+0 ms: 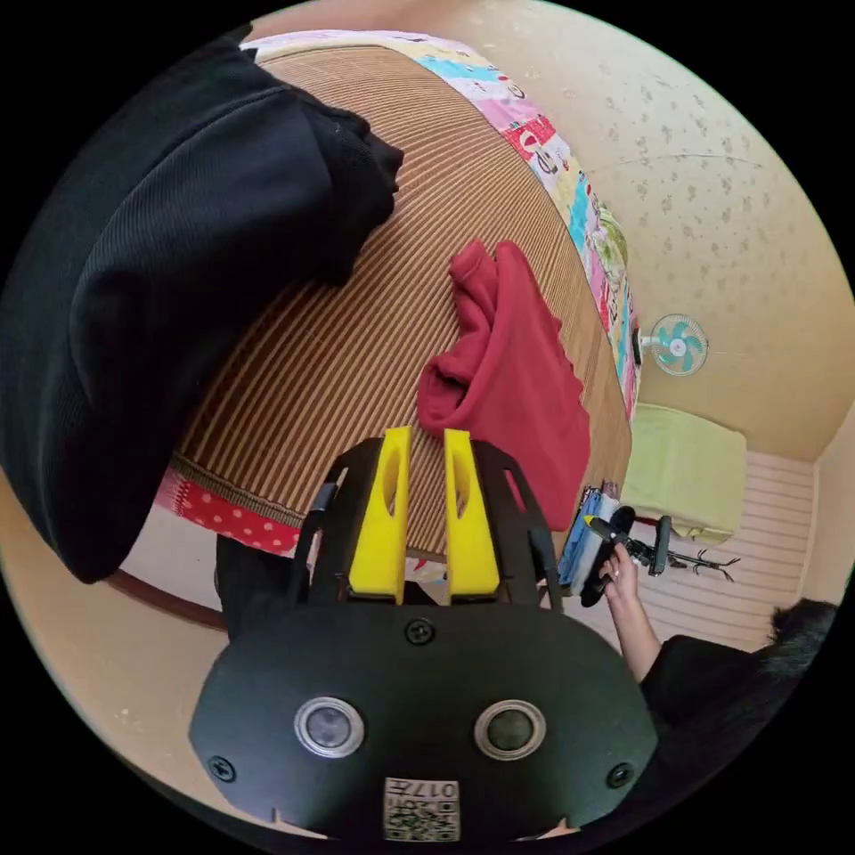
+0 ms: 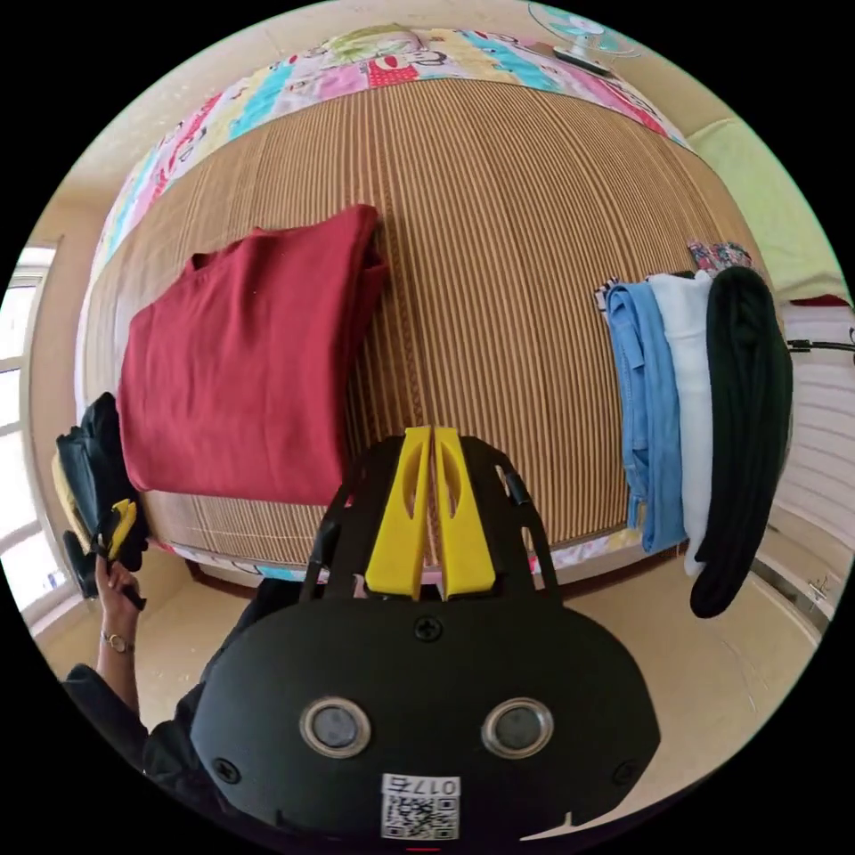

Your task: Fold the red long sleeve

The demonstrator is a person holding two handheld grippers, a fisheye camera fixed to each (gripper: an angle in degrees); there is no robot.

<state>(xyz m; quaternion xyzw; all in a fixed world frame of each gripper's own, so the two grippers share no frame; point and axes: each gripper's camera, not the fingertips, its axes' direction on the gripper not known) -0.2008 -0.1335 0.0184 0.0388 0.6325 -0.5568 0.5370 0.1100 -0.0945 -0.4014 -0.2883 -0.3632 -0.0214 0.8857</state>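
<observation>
One red long-sleeved cotton top (image 2: 240,365) lies on the striped straw bed mat (image 2: 499,267). Three folded garments hang over the mat's edge: one light blue (image 2: 643,392), one white (image 2: 693,392), one black (image 2: 744,419). One teal electric fan (image 1: 677,345) stands beyond. Each view shows two yellow jaws.

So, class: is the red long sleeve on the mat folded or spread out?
Folded. The red long sleeve lies on the striped mat as a compact block with layered edges on one side, no sleeves trailing.
</observation>
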